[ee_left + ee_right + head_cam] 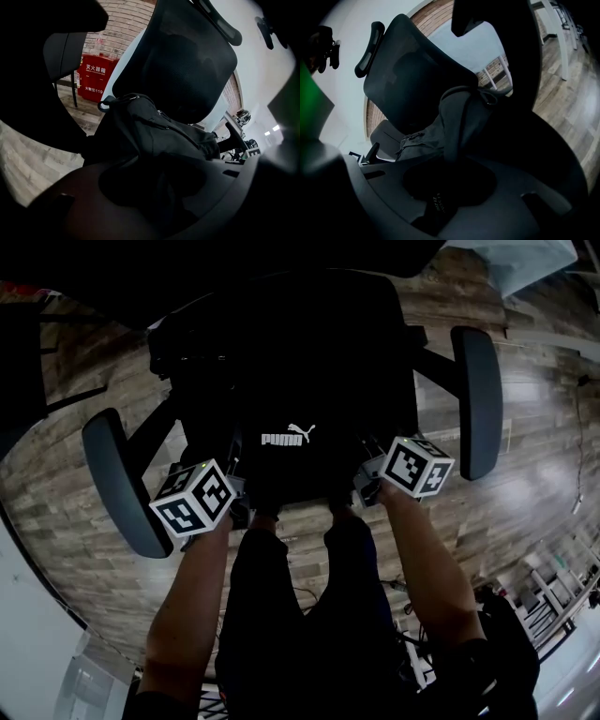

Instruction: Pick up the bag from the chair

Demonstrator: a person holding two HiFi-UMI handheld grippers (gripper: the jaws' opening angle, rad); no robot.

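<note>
Nearest, the left gripper (242, 510) and the right gripper (364, 486) are set side by side at the near edge of the bag (291, 442), one towards each near corner, so neither hand is placed nearer than the other. In the left gripper view the fingers (243, 187) are seen partway closed, with a thick fold of black bag fabric pinched between them. In the right gripper view the fingers (525, 206) are narrower, closed on a thinner fold carrying a small printed label (437, 202). The bag lies on the chair (478, 399), directly beyond the fingers. Its long axis is judged to run from the near seat edge away to the backrest (187, 61), against which its far end is leaned. A level, two-handed upward lift is judged to be called for.
</note>
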